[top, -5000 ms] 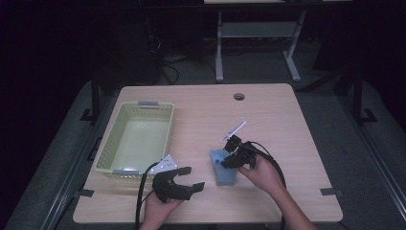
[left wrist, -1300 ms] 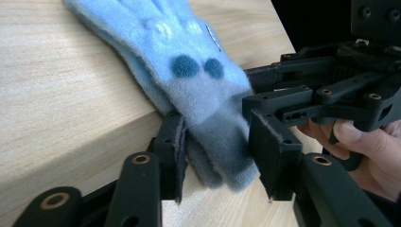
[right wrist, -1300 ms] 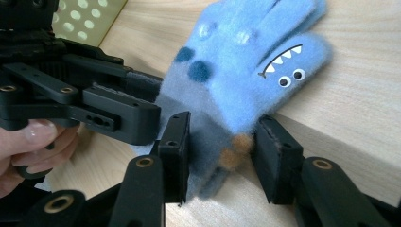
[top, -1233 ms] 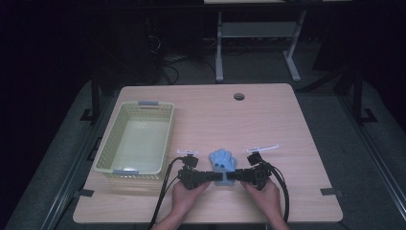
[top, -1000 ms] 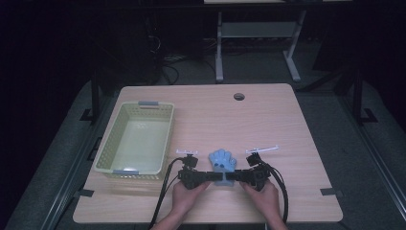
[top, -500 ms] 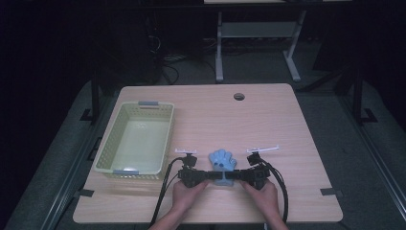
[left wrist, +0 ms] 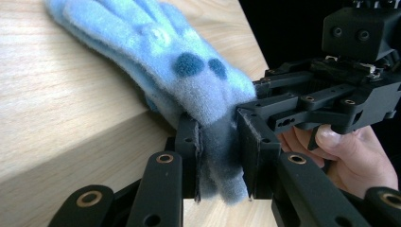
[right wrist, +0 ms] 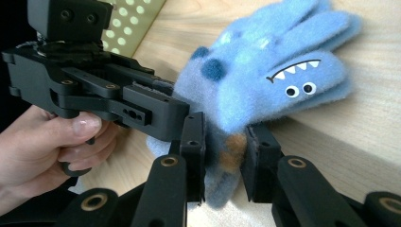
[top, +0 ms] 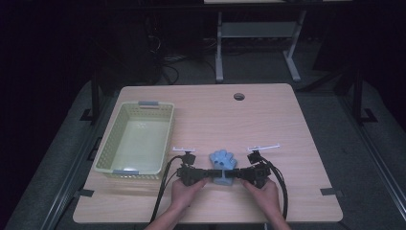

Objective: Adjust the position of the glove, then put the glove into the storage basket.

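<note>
A fuzzy light-blue glove [top: 223, 161] with dark blue spots and a shark-face print [right wrist: 298, 78] lies near the table's front edge, fingers pointing away from me. Both grippers grip its cuff from opposite sides. My left gripper [top: 207, 174] comes in from the left; in its own view the jaws are shut on the cuff [left wrist: 218, 156]. My right gripper [top: 235, 174] comes in from the right, jaws likewise shut on the cuff [right wrist: 224, 156]. A hand holds each gripper.
A pale green plastic basket [top: 136, 139] stands empty at the left of the wooden table [top: 268, 120]. A round cable hole [top: 239, 96] sits near the table's far edge. Cables trail from both grippers toward the front edge.
Five seconds ago the right gripper alone held the glove and the left lay apart. Over the last second both grippers stay on the cuff, and the glove has shifted only slightly.
</note>
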Action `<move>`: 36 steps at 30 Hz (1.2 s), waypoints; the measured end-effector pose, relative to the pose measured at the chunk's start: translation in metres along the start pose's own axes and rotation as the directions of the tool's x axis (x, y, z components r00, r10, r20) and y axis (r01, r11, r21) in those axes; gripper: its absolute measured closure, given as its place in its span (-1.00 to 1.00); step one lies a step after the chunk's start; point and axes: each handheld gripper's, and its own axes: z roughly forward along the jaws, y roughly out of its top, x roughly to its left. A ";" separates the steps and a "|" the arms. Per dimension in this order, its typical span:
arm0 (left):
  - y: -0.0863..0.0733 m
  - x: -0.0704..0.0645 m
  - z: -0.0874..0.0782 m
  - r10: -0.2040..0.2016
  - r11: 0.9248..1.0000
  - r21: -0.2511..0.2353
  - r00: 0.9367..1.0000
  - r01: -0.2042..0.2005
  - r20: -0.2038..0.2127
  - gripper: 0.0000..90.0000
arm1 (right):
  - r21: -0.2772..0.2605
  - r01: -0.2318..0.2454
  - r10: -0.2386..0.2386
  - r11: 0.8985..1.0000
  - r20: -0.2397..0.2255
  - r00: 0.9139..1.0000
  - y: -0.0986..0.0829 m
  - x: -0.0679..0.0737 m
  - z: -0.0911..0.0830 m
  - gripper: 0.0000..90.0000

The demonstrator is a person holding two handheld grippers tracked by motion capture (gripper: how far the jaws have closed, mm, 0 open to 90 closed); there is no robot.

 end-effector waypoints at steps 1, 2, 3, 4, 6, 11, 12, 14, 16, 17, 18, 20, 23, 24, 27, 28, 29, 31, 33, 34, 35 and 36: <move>0.001 -0.001 0.000 0.005 1.000 -0.001 1.000 -0.005 0.003 0.58 | -0.003 0.001 -0.001 1.000 -0.004 1.000 0.001 0.000 -0.001 0.62; 0.001 -0.003 -0.001 0.011 1.000 -0.003 1.000 -0.011 0.007 0.58 | -0.005 0.002 -0.002 1.000 -0.002 1.000 0.001 0.001 -0.003 0.62; 0.002 -0.005 -0.001 0.014 1.000 -0.006 1.000 -0.014 0.005 0.58 | -0.007 0.004 -0.004 1.000 -0.006 1.000 0.002 0.002 -0.004 0.62; 0.003 -0.008 -0.002 0.021 1.000 -0.008 1.000 -0.021 0.011 0.58 | -0.010 0.008 -0.008 1.000 -0.010 1.000 0.002 0.003 -0.006 0.62; 0.005 -0.013 -0.004 0.033 0.999 -0.012 0.999 -0.033 0.016 0.58 | -0.019 0.017 -0.018 1.000 -0.014 1.000 0.004 0.005 -0.011 0.62; 0.010 -0.022 -0.008 0.056 0.998 -0.024 0.998 -0.056 0.013 0.58 | -0.029 0.039 -0.039 0.999 -0.012 0.999 0.009 0.012 -0.018 0.62; 0.010 -0.022 -0.008 0.056 0.998 -0.024 0.998 -0.056 0.013 0.58 | -0.029 0.039 -0.039 0.999 -0.012 0.999 0.009 0.012 -0.018 0.62; 0.011 -0.023 -0.009 0.059 0.998 -0.026 0.998 -0.059 0.013 0.58 | -0.034 0.044 -0.045 0.998 -0.014 0.999 0.011 0.014 -0.020 0.62; 0.011 -0.024 -0.011 0.064 0.998 -0.028 0.998 -0.064 0.013 0.58 | -0.030 0.043 -0.044 0.999 -0.016 0.999 0.012 0.016 -0.021 0.62; 0.011 -0.025 -0.013 0.064 0.998 -0.031 0.998 -0.063 0.011 0.58 | -0.028 0.050 -0.050 0.998 -0.017 0.999 0.013 0.017 -0.020 0.62; 0.011 -0.025 -0.013 0.064 0.998 -0.031 0.998 -0.063 0.011 0.58 | -0.028 0.050 -0.050 0.998 -0.017 0.999 0.013 0.017 -0.020 0.62; 0.011 -0.026 -0.017 0.068 0.997 -0.035 0.998 -0.067 0.011 0.58 | -0.025 0.059 -0.060 0.998 -0.021 0.998 0.015 0.020 -0.019 0.62; 0.012 -0.027 -0.021 0.070 0.997 -0.039 0.998 -0.069 0.012 0.58 | -0.024 0.067 -0.068 0.997 -0.023 0.997 0.017 0.024 -0.018 0.62; 0.013 -0.027 -0.022 0.070 0.997 -0.042 0.997 -0.070 0.012 0.58 | -0.024 0.072 -0.073 0.997 -0.022 0.997 0.019 0.025 -0.018 0.62; 0.015 -0.029 -0.026 0.082 0.996 -0.048 0.997 -0.082 0.012 0.58 | -0.027 0.080 -0.081 0.996 -0.023 0.996 0.022 0.029 -0.018 0.62; 0.015 -0.029 -0.026 0.082 0.996 -0.048 0.997 -0.082 0.012 0.58 | -0.027 0.080 -0.081 0.996 -0.023 0.996 0.022 0.029 -0.018 0.62; 0.015 -0.029 -0.028 0.086 0.995 -0.051 0.996 -0.085 0.013 0.58 | -0.028 0.081 -0.082 0.996 -0.022 0.996 0.023 0.031 -0.018 0.62; 0.016 -0.030 -0.032 0.099 0.994 -0.051 0.995 -0.098 0.011 0.58 | -0.024 0.084 -0.085 0.996 -0.023 0.996 0.025 0.034 -0.018 0.62; 0.016 -0.032 -0.035 0.104 0.993 -0.054 0.995 -0.103 0.011 0.58 | -0.018 0.088 -0.089 0.996 -0.025 0.996 0.026 0.037 -0.018 0.62; 0.016 -0.032 -0.036 0.109 0.993 -0.054 0.994 -0.109 0.011 0.58 | -0.017 0.093 -0.094 0.995 -0.023 0.995 0.028 0.039 -0.017 0.62; 0.017 -0.032 -0.038 0.107 0.993 -0.061 0.994 -0.106 0.013 0.58 | -0.015 0.099 -0.099 0.995 -0.022 0.995 0.029 0.040 -0.018 0.62; 0.017 -0.034 -0.039 0.106 0.992 -0.065 0.994 -0.105 0.011 0.58 | -0.015 0.101 -0.101 0.995 -0.023 0.995 0.030 0.042 -0.018 0.62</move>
